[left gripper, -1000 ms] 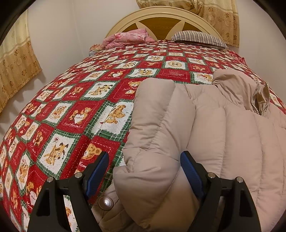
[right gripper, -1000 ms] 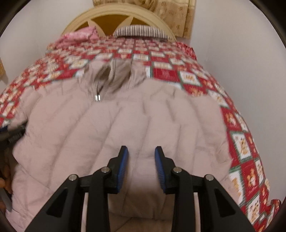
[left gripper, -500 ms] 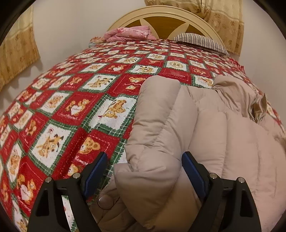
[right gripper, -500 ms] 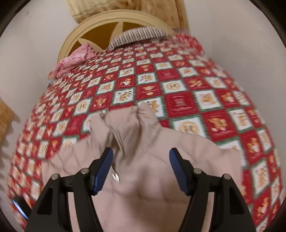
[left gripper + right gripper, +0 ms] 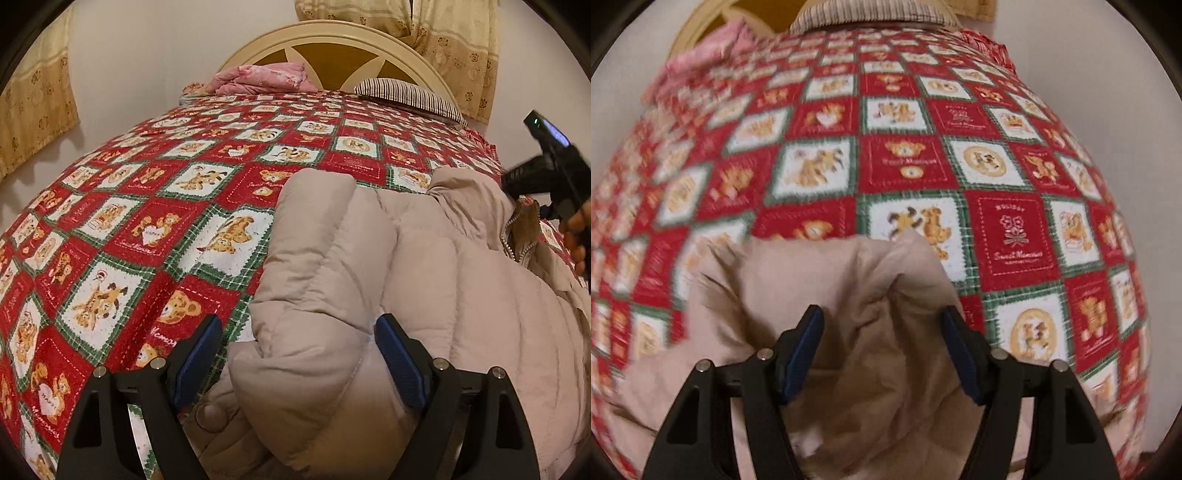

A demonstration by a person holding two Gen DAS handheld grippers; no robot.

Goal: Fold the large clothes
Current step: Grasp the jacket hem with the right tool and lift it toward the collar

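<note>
A beige puffer jacket (image 5: pixel 424 280) lies on the bed with a sleeve folded over its front. My left gripper (image 5: pixel 297 354) is open, its blue pads either side of the folded sleeve end, not pinching it. In the right wrist view the jacket's collar (image 5: pixel 849 291) lies bunched between the pads of my right gripper (image 5: pixel 882 350), which is open wide. The right gripper also shows at the right edge of the left wrist view (image 5: pixel 554 166), above the collar and zipper.
The bed has a red, white and green teddy-bear quilt (image 5: pixel 147 206). A pink folded blanket (image 5: pixel 262 77) and a striped pillow (image 5: pixel 406 96) lie by the cream headboard (image 5: pixel 332 44). Curtains hang at the left (image 5: pixel 33 103) and upper right. Walls stand close on both sides.
My right gripper has opened and moved from the jacket's body up to the collar. My left gripper has stayed open around the sleeve, shifting slightly.
</note>
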